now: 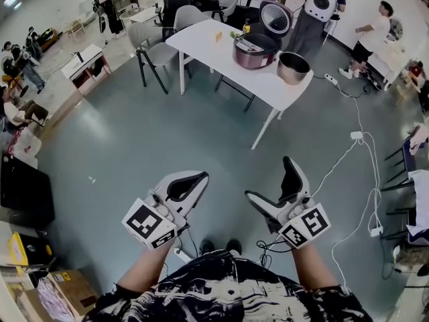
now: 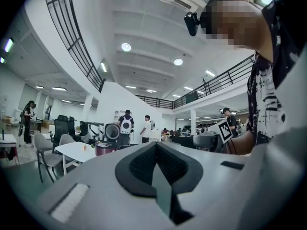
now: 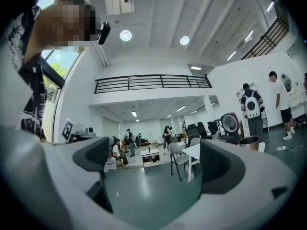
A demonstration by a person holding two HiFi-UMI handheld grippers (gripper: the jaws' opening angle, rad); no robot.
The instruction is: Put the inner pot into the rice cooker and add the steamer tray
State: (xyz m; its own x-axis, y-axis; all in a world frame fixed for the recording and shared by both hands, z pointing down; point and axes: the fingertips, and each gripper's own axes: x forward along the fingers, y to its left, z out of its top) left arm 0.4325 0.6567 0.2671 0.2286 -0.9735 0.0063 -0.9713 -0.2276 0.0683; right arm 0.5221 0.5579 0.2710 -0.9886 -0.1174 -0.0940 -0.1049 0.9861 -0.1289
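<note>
Far ahead stands a white table (image 1: 208,42). On it is a maroon rice cooker (image 1: 255,51) with its lid (image 1: 276,17) raised. A metal inner pot (image 1: 293,67) sits next to the cooker, near the table's corner. Both grippers are held low over the grey floor, well short of the table. My left gripper (image 1: 189,184) is shut with nothing in it, and its jaws (image 2: 156,164) meet in the left gripper view, where the cooker (image 2: 103,148) shows small. My right gripper (image 1: 276,185) is open and empty. Between its spread jaws (image 3: 153,169) I see floor, with the pot (image 3: 249,142) at the right.
Grey chairs (image 1: 151,42) stand left of the table. White cables and a power strip (image 1: 356,135) run over the floor at the right. People (image 1: 372,32) stand behind the table. Cardboard boxes (image 1: 64,287) sit at the lower left.
</note>
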